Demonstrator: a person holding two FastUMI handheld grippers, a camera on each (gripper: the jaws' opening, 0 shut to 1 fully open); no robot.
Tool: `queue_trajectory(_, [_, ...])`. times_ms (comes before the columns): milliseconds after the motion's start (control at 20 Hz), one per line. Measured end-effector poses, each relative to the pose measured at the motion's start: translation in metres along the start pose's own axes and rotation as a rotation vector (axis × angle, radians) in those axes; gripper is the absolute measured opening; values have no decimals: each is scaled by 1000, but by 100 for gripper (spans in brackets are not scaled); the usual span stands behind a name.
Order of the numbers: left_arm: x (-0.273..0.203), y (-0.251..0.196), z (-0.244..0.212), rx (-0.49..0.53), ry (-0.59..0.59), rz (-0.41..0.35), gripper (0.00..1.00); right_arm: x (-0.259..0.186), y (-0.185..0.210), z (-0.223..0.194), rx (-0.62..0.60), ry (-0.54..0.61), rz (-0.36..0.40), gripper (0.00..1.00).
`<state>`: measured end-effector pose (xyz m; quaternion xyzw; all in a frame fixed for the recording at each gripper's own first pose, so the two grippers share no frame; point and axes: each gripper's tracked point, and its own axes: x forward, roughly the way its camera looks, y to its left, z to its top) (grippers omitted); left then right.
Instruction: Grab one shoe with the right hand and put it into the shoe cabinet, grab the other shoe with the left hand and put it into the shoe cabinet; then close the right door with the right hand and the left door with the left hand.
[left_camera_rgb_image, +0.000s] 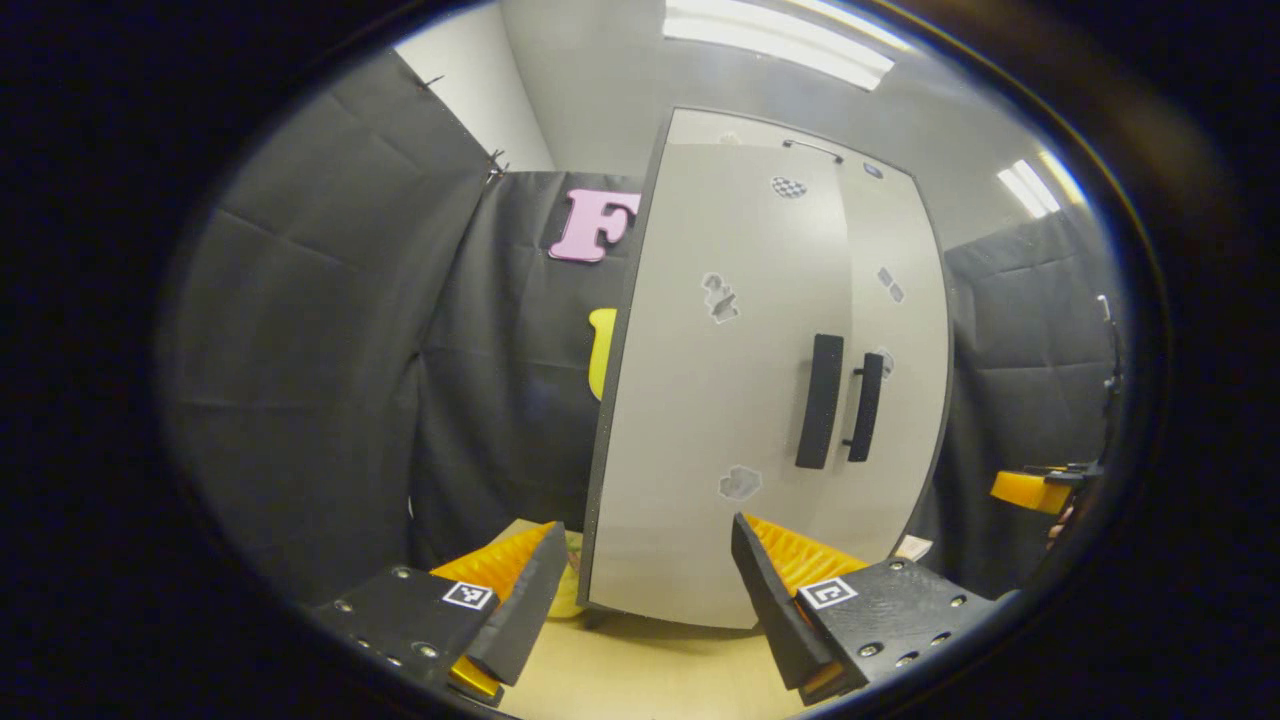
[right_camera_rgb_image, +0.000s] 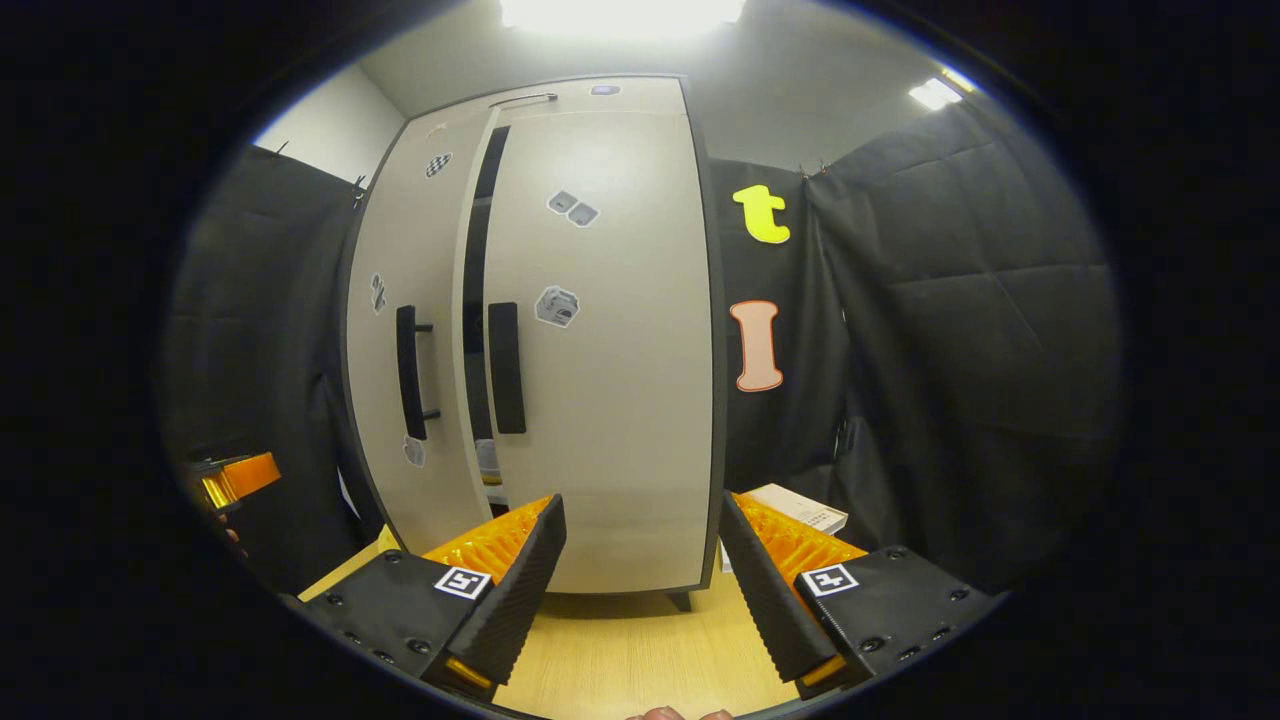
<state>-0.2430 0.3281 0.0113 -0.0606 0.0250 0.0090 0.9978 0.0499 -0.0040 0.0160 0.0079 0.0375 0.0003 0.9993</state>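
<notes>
Right gripper view: we see the shoe cabinet (right_camera_rgb_image: 600, 330) at 12 o'clock on the bench (right_camera_rgb_image: 620, 650), a dark gap between its doors. Both our left gripper (left_camera_rgb_image: 645, 590) and right gripper (right_camera_rgb_image: 640, 570) have jaws apart, holding nothing.

no readable text, stickers on the shoe cabinet (right_camera_rgb_image: 600, 400) doors too small to read

The shoe cabinet (right_camera_rgb_image: 600, 400) is a tall, pale grey unit with dark edging, standing upright on the wooden floor against the black booth wall. The right door (right_camera_rgb_image: 610, 330) lies flush and closed. The left door (right_camera_rgb_image: 410, 340) stands slightly ajar, a narrow dark gap showing between the two. Each door carries a vertical black bar handle (left_camera_rgb_image: 820, 400) near the centre seam, plus several small stickers.
</notes>
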Motion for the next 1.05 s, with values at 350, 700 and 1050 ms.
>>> queue_trajectory(350, [10,-6,-8,17,-4,-28,99,11,-12,7,-12,10,-33,96])
queue_trajectory(700, [33,-4,-11,61,-36,-38,99,23,-5,9,-33,60,-3,97])
queue_trajectory(1050, [43,-29,-19,61,2,-52,99,32,-21,4,-9,74,9,98])
